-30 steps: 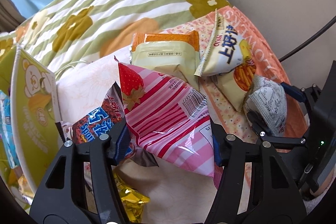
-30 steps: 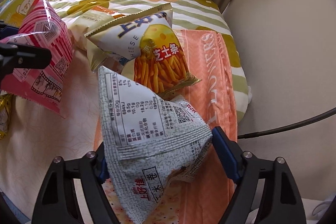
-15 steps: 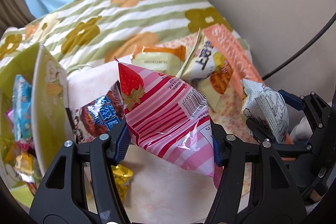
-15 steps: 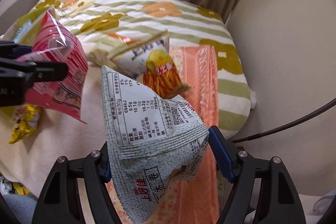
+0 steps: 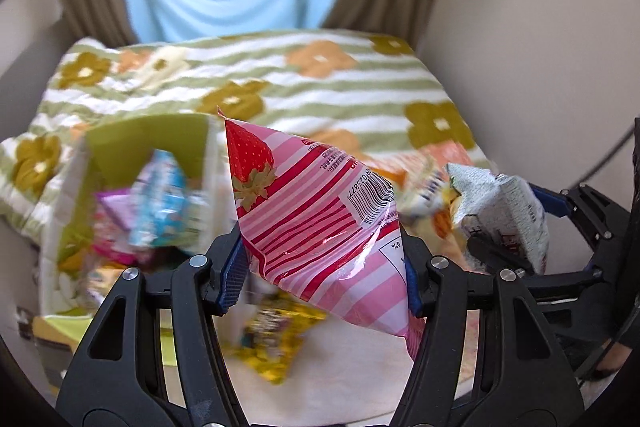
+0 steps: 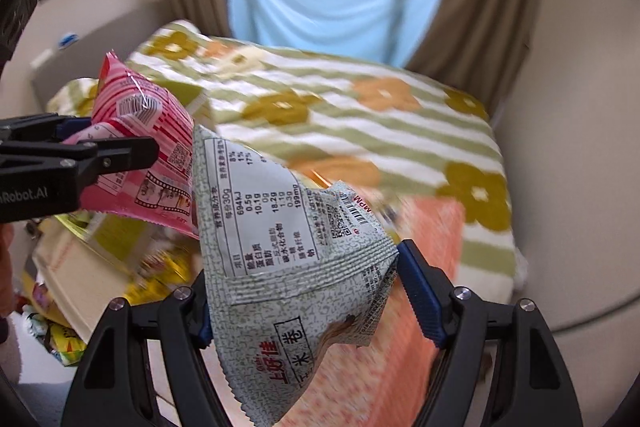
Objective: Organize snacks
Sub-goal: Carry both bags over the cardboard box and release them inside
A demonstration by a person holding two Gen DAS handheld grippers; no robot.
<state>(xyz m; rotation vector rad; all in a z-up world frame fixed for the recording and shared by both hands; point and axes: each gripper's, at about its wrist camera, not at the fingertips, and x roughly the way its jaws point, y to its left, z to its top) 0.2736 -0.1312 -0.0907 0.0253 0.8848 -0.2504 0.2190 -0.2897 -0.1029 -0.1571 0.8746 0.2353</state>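
Observation:
A pink striped snack bag with a strawberry hangs in the air, and my left gripper is shut on its lower half. The right wrist view shows the same pink bag at the left, clamped in my left gripper. My right gripper holds a grey-green speckled snack bag, its jaws closing tighter with the bag pressed between the blue pads. That grey-green bag also shows at the right of the left wrist view. Below and to the left stands an open green box with several snacks in it.
A yellow bag lies on the pale sheet under the pink bag. A blurred cheese-stick bag rests on an orange cloth. Behind is a green-striped flowered blanket. A wall runs along the right, with curtains and a window at the back.
Both grippers have risen off the bed with their bags still held. The snacks on the bed have dropped away, and the green box and the window have come into view.

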